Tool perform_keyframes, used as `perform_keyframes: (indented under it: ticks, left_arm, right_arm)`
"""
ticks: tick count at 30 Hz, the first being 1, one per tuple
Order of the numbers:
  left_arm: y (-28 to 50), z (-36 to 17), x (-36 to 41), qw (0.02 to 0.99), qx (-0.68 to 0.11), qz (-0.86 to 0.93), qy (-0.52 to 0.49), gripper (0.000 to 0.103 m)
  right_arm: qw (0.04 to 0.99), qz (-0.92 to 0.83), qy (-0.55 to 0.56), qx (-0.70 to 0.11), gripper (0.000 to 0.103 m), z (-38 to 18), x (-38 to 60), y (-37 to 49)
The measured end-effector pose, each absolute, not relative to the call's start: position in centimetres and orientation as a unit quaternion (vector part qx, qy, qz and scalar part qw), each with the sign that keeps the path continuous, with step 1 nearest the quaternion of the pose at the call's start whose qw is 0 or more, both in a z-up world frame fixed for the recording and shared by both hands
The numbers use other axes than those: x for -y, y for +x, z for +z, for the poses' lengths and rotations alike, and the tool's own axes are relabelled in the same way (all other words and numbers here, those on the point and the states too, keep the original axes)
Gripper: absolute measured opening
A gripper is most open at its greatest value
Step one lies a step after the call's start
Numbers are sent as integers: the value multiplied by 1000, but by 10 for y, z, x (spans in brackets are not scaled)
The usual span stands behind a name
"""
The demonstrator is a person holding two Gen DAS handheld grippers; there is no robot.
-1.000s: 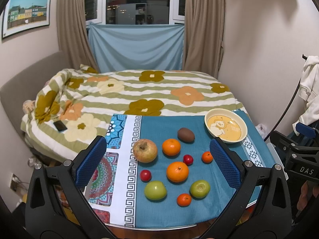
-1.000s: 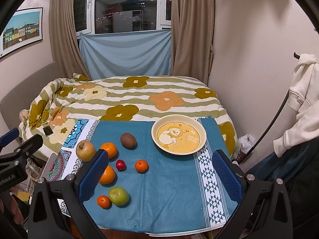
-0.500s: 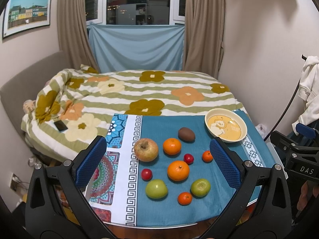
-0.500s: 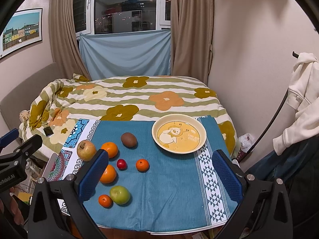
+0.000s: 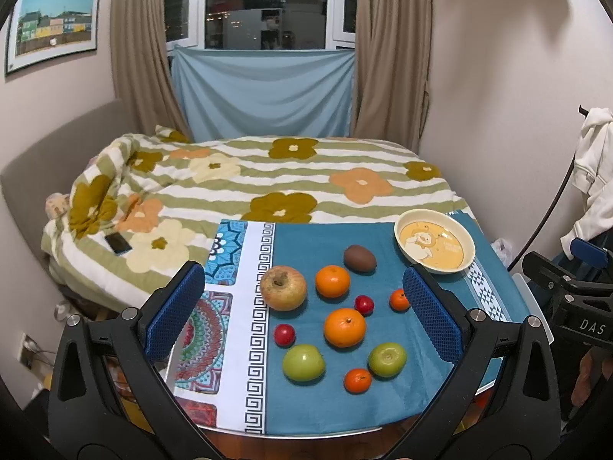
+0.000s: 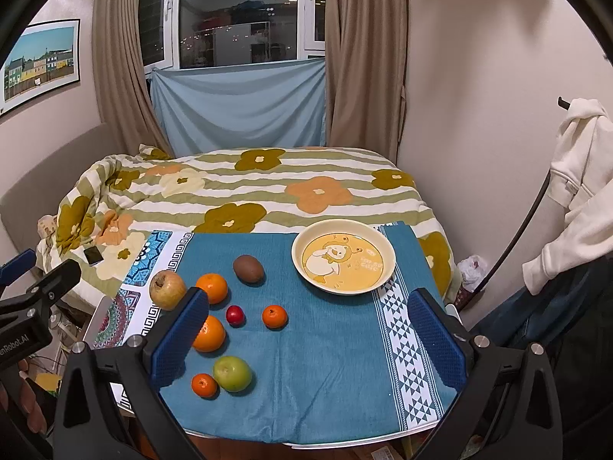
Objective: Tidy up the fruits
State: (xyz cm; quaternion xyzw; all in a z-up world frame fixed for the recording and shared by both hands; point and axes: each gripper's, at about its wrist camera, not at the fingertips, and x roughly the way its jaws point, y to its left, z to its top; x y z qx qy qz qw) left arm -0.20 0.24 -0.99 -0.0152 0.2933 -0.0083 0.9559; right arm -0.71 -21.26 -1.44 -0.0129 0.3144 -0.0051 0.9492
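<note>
Loose fruit lies on a blue cloth: a yellowish apple (image 5: 283,288), a kiwi (image 5: 359,257), two big oranges (image 5: 344,327), two small tangerines (image 5: 358,380), two red fruits (image 5: 284,334) and two green apples (image 5: 303,362). An empty yellow bowl (image 5: 435,245) with a duck picture stands at the cloth's far right, also clear as the bowl (image 6: 343,260) in the right wrist view. My left gripper (image 5: 304,312) hovers open above the fruit, holding nothing. My right gripper (image 6: 306,335) hangs open over bare cloth right of the fruit, below the bowl.
A bed with a flowered blanket (image 5: 268,188) lies behind the table, with a phone (image 5: 118,243) on it. A wall and a hanging white hoodie (image 6: 582,176) stand at the right. The table's front edge (image 6: 306,439) is close below me.
Both views have crept slightly forward and tilted; the fruit and bowl sit marginally lower in frame. Nothing was picked up or shifted.
</note>
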Motion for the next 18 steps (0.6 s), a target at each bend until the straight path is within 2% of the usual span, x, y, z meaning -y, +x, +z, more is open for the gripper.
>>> perform_keyframes:
  ticks: [12, 18]
  left_arm:
    - [-2, -8, -8, 957, -290, -15, -19, 103]
    - [3, -5, -25, 947, -320, -17, -23, 103]
  right_arm:
    - [951, -5, -12, -308, 103, -7, 209, -12]
    - [946, -1, -7, -325, 103, -5, 211, -9]
